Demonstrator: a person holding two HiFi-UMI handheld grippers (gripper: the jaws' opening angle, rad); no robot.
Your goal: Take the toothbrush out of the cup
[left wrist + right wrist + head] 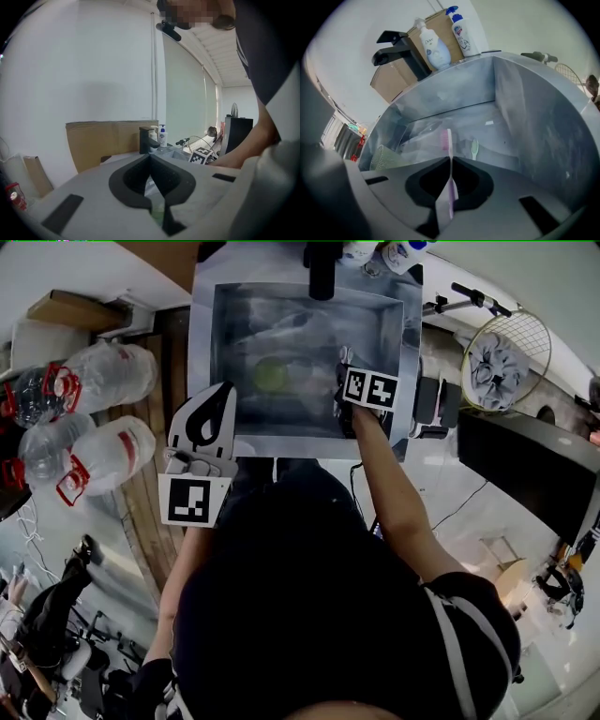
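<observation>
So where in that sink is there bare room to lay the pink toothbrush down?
Barest: the sink floor between the green toothbrush and the right wall. The left side is crowded by the green cup. The back rim is taken by the black faucet and two pump bottles. The right gripper is shut on the pink toothbrush.

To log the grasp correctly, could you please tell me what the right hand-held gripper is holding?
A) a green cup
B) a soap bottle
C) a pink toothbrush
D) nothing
C: in the right gripper view, the right hand-held gripper has its jaws shut on the pink toothbrush, whose head sticks out past them over the sink.
</observation>
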